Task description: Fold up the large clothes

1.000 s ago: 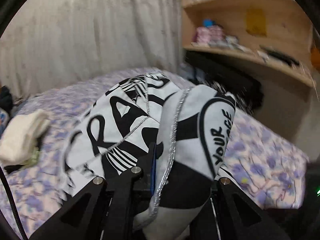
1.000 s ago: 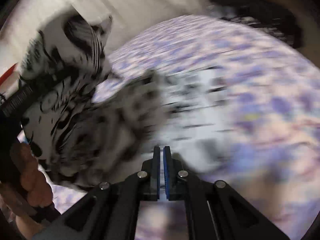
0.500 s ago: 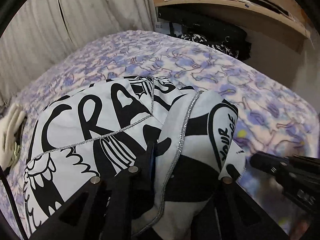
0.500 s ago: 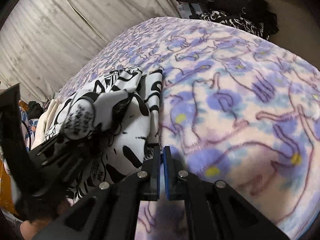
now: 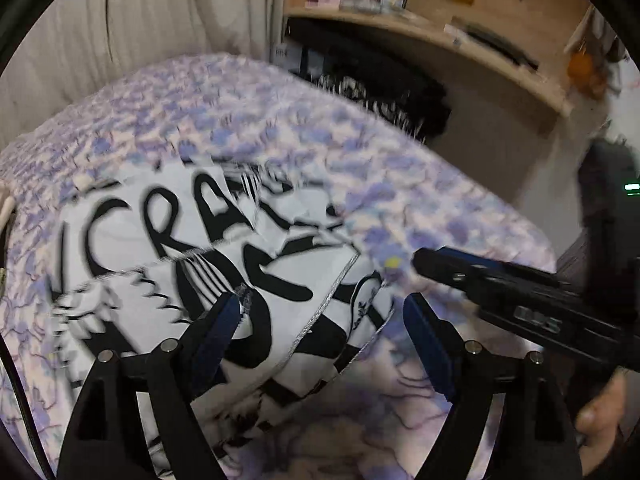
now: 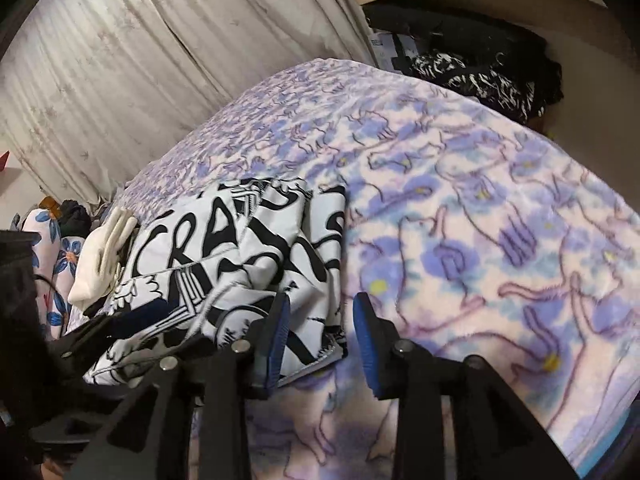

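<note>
While both fingers point(image 5: 224, 320) point(image 6: 280, 328) gape wide, garment point(image 6: 248, 256) lies folded on blanket point(image 6: 480, 220), unheld.

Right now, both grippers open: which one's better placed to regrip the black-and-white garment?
Left, probably. The left gripper already straddles the garment edge, cloth between its open fingers. The right gripper hangs beside it, mostly over the blanket.

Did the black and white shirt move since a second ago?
Yes. The shirt dropped from the left gripper onto the purple blanket and lies there.
</note>
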